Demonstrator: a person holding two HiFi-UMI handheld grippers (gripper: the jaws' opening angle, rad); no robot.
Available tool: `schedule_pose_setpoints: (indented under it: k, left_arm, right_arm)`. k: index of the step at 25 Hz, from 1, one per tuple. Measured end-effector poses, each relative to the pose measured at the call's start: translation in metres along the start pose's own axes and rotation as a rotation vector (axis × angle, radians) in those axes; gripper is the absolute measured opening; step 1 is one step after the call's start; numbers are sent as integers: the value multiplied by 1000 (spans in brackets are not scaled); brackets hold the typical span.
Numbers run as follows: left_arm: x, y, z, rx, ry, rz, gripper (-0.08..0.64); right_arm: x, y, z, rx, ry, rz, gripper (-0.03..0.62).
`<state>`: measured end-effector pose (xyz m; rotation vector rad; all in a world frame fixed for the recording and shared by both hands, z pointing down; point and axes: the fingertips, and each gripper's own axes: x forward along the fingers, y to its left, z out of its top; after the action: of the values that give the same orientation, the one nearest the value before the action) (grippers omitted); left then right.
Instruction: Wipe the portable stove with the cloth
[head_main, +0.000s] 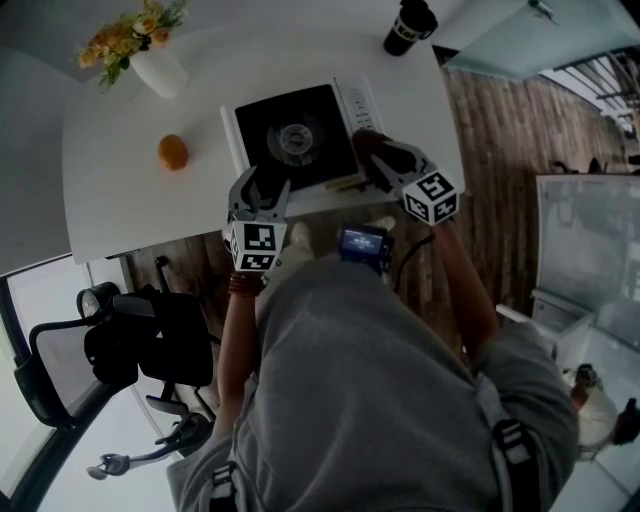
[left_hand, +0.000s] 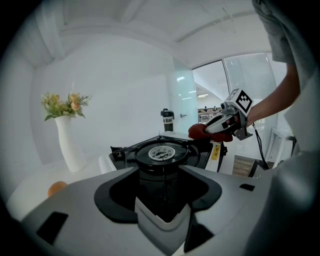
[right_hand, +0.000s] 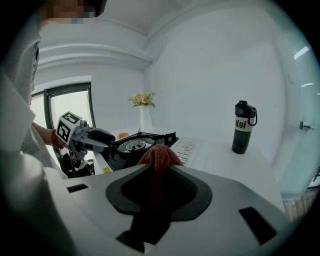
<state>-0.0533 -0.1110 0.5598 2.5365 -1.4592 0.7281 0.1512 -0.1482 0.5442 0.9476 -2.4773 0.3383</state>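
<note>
A: Where does the red cloth (right_hand: 159, 156) sit against the tongs?

B: It is pinched in the right gripper (head_main: 383, 157). The jaws stand narrow around it, and a bunched end pokes out past the tips.

A: And on the portable stove (head_main: 320, 105)?

B: In the head view, the cloth is at four o'clock from the burner (head_main: 296, 138), at the edge of the black top beside the white control strip.

A: The left gripper (head_main: 262, 188)?

B: Its jaws are drawn together with nothing between them. The tips are at the burner's seven o'clock, by the stove's near corner. Whether they touch it can't be told.

A: What else is on the white table (head_main: 120, 200)?

B: An orange (head_main: 173, 152) lies at the stove's nine o'clock, a vase of flowers (head_main: 160, 72) at ten, and a black bottle (head_main: 408, 28) at one.
</note>
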Motion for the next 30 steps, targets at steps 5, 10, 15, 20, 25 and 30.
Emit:
schedule_pose_setpoints:
  k: [5,10,15,20,25,30]
  left_arm:
    - [1,1,-1,0,3,-4,253]
    - [0,0,-3,2,6,-7,253]
    - [0,0,-2,8,-3,-5,253]
    - [0,-1,-1,12,-24,0,253]
    - [-1,-2,1,19,-32,7,253]
    - [-1,-2,1,21,-38,11,253]
  right_arm:
    - [-4,4,-1,-29,-26,-3,105]
    - [-15,11,-6,-31,-54,-5,104]
    - [-27,14,-10,64,-75,46,101]
    - [-32,6,17,102,-143,74,100]
    - [10,-34,64,50,-147,-1,100]
    - [79,-88,87,8,-36,-100,98]
